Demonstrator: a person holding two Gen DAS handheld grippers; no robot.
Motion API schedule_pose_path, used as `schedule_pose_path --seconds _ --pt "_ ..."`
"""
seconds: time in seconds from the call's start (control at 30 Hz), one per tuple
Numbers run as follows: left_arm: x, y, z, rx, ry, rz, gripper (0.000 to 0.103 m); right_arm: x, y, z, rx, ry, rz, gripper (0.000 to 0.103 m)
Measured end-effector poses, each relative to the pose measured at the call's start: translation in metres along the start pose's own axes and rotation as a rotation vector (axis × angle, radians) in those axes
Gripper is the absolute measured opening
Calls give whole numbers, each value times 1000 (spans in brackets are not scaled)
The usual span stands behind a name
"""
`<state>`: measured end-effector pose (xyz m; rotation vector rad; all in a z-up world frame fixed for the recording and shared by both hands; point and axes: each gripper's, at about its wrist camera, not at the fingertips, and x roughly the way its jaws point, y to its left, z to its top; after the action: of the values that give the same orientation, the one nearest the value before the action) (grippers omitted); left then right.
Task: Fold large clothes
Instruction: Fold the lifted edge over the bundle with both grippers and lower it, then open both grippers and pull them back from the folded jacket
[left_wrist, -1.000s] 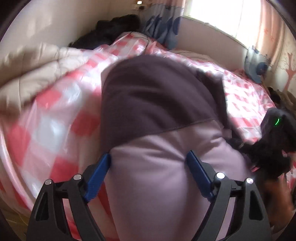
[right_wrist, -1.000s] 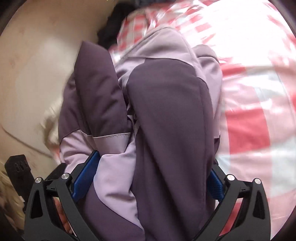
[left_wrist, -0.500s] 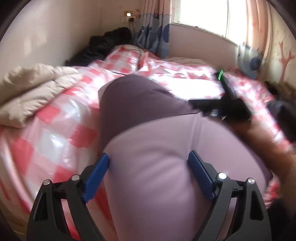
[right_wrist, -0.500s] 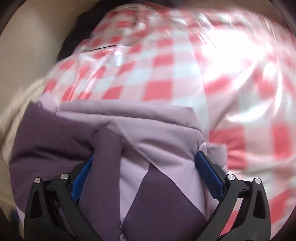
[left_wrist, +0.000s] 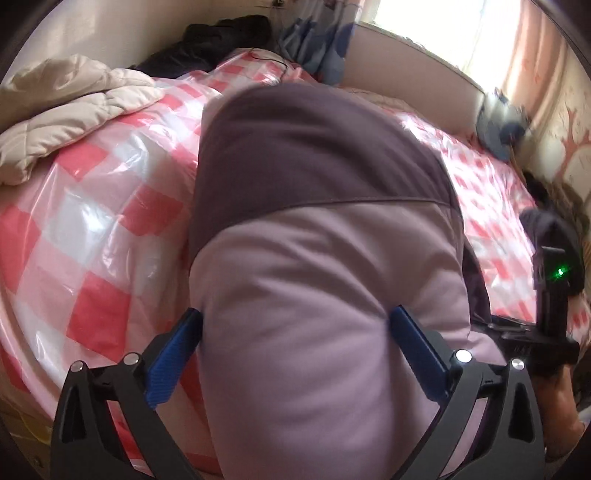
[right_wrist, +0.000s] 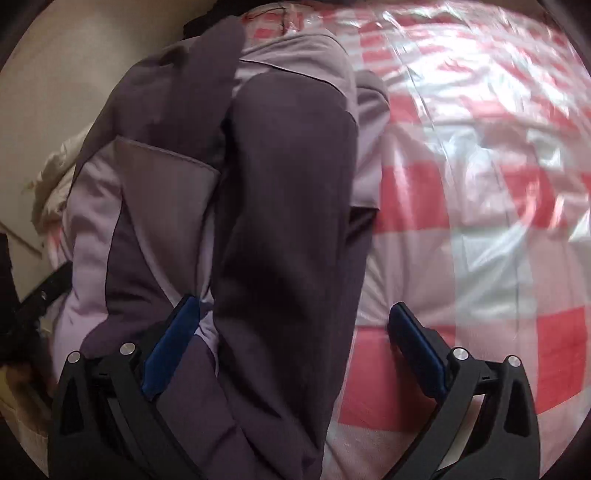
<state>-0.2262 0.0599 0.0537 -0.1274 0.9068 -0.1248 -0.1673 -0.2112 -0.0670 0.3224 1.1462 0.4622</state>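
A padded jacket, lilac (left_wrist: 325, 314) with dark purple panels (left_wrist: 306, 155), lies folded on the bed. My left gripper (left_wrist: 297, 328) hangs over its lilac end. Its jaws are opening, and the jacket fills the space between the blue pads (left_wrist: 177, 343). In the right wrist view the jacket (right_wrist: 280, 206) runs lengthwise, a sleeve folded along its left side. My right gripper (right_wrist: 291, 321) is open across the dark panel. Its right pad (right_wrist: 413, 347) sits over bare bedcover, apart from the cloth. The right gripper's black housing with a green light (left_wrist: 554, 280) shows at the right edge.
The bed wears a glossy red-and-white checked cover (left_wrist: 92, 240). A beige quilt (left_wrist: 66, 110) is bunched at the left by the wall. Dark clothes (left_wrist: 221, 37) are piled at the far corner beside blue curtains (left_wrist: 314, 44). The bed's edge runs along the lower left.
The right gripper swung over the jacket towards the far bedcover, then came back over the jacket's right side. The left jaws stand a little wider. The left hand barely moved.
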Motion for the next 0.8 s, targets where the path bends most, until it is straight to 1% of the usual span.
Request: schedule_pose_path --seconds 0.03,0.07,0.1,0.13,0.17,0.2,0.23,0.27,0.3,0.33,0.37,0.4,0.47,0.5,0.53,0.6,0.63,0.7,0.73,0.8 --pt "-6 -3 0 0 14 8 97 -18 2 3 0 -15 -48 97" --pt "-15 -5 0 1 21 12 97 -36 9 3 -28 -60 -97 97" --pt "-24 -7 -1 14 10 22 97 -57 15 -2 -53 -117 -118 97" --pt "-33 -9 -3 34 -7 39 97 -79 19 -11 -63 -177 -111 97" --pt "-45 -13 -7 70 -38 64 97 -95 22 -24 -71 -223 -128 97" --pt "-49 -14 -10 85 -44 71 97 -93 26 -35 -105 -208 -192 97" --pt "-48 -14 -13 95 -27 77 97 -80 28 -42 -152 -149 -251 97" --pt "-41 -14 -17 97 12 71 97 -57 26 -53 -202 -62 -304 97" --pt "-34 -13 -19 94 37 52 97 -49 17 -59 -186 -42 -299 97" --pt "-32 -12 -23 84 51 33 97 -53 10 -61 -157 -31 -279 97" --pt "-33 -11 -25 64 46 31 97 -62 5 -59 -128 -19 -257 97" --pt "-36 -11 -25 54 43 37 97 -73 5 -58 -123 -30 -253 97" --pt "-42 -13 -27 68 39 32 97 -102 12 -52 -119 -83 -236 97" --pt "-43 -15 -29 88 42 39 97 -118 19 -45 -124 -125 -222 97" --pt "-42 -15 -28 99 47 43 97 -136 29 -37 -140 -176 -185 97" --pt "-44 -15 -27 107 54 38 97 -159 49 -12 -153 -246 -131 97" --pt "-48 -15 -24 105 44 34 97 -161 56 4 -155 -264 -122 97" --pt "-61 -13 -20 104 3 29 97 -159 81 52 -168 -308 -81 97" --pt "-68 -14 -16 99 -25 19 97 -158 90 70 -172 -321 -92 97" --pt "-75 -12 -11 98 -47 10 97 -136 101 122 -163 -311 -95 97"
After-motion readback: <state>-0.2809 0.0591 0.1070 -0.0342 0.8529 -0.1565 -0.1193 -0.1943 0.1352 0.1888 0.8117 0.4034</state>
